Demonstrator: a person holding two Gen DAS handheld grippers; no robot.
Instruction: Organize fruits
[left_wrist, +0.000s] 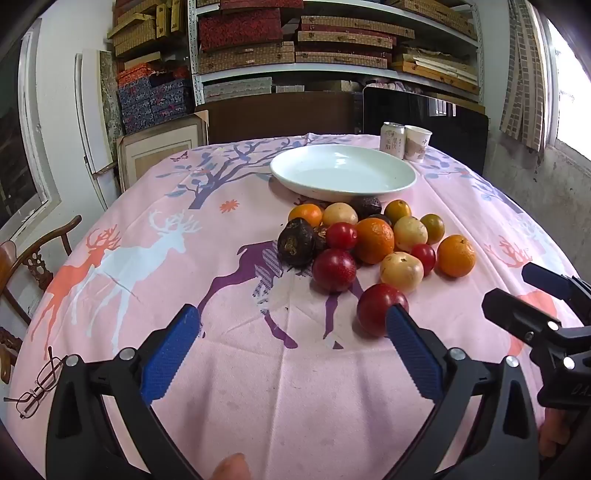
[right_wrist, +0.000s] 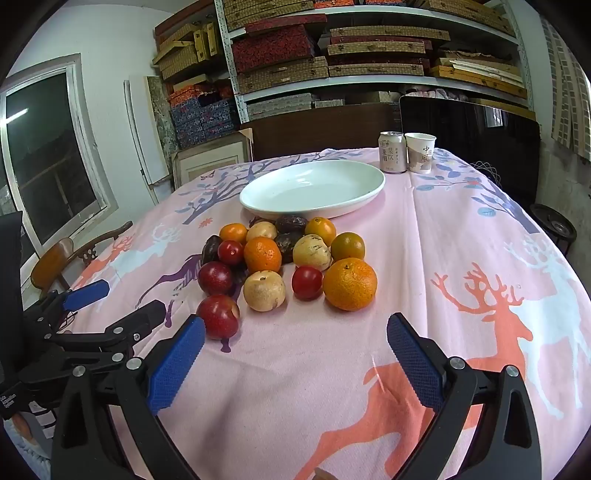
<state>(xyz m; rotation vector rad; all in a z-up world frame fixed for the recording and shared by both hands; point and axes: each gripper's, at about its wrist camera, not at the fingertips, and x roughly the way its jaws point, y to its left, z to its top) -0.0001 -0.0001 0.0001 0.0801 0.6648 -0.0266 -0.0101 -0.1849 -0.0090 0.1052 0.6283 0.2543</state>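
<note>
Mid-frame, the fruits (right_wrist: 280, 266) sat heaped on the cloth, the white plate (right_wrist: 258, 206) above apparently bare; left gripper (left_wrist: 291, 325) and right gripper (right_wrist: 295, 332) gaped, holding nothing—work unstarted, I'd say.

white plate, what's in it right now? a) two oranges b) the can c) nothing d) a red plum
c: the plate shows only its bare white inside, while all the fruit sits on the cloth in front of it and the can stands behind it.
</note>
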